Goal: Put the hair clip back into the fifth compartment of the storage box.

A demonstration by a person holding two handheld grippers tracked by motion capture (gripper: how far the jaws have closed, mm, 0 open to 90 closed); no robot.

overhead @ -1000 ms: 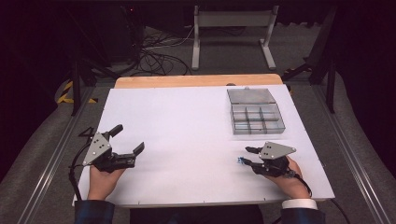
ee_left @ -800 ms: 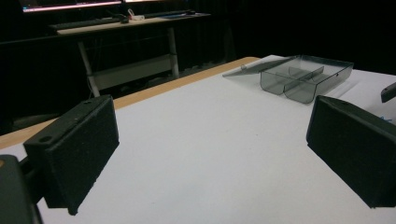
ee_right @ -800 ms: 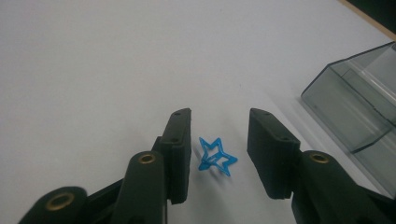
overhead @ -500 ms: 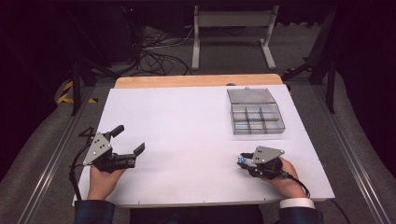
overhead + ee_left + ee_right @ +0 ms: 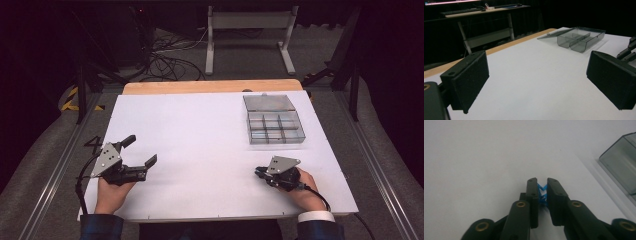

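Now the right gripper [image 5: 542, 187], low on the near right of the table [image 5: 200, 130], has just been closing and pinches a small blue thing [image 5: 541, 193] between its pads, right at the surface. It looks light, thin and springy, maybe bent wire or plastic; likely to slip or flex, so a grip across its middle seems safest. Left gripper [image 5: 536, 82] rests spread wide, holding nothing. Clear compartment box [image 5: 273, 125] sits far right, lid [image 5: 269, 102] folded back; compartments look empty.
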